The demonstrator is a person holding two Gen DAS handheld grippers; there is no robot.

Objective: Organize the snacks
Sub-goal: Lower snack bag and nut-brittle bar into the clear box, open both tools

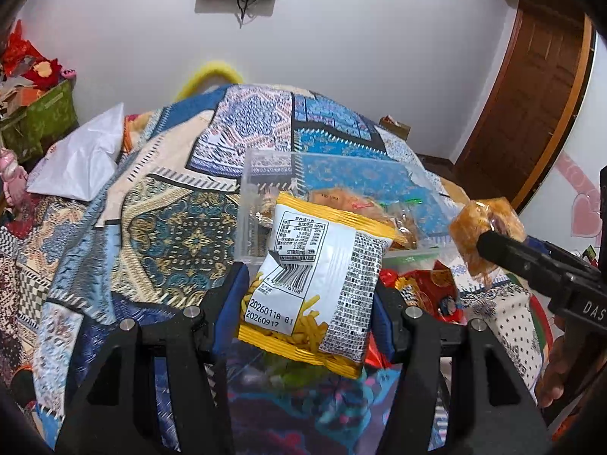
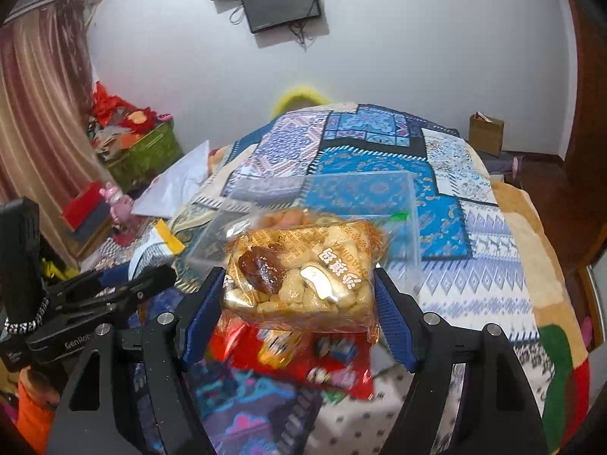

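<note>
Between the left gripper [image 1: 309, 303] fingers sits a clamped chip bag [image 1: 315, 288]; the right gripper [image 2: 299, 303] pinches a pastry pack [image 2: 303, 273]. Ahead waits the clear box [image 1: 265, 174]: carry both over, then release.

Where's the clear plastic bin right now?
The clear plastic bin sits on the patterned quilt, just beyond both held snack packets, centre of both wrist views.

Ahead of me a plain white wall [image 2: 417, 57] carries a dark screen [image 2: 280, 0] with dangling cables. A striped curtain [image 2: 34, 113] hangs at my left, a brown wooden door [image 1: 531, 106] at my right, and a patchwork bedspread [image 2: 379, 144] covers the bed.
</note>
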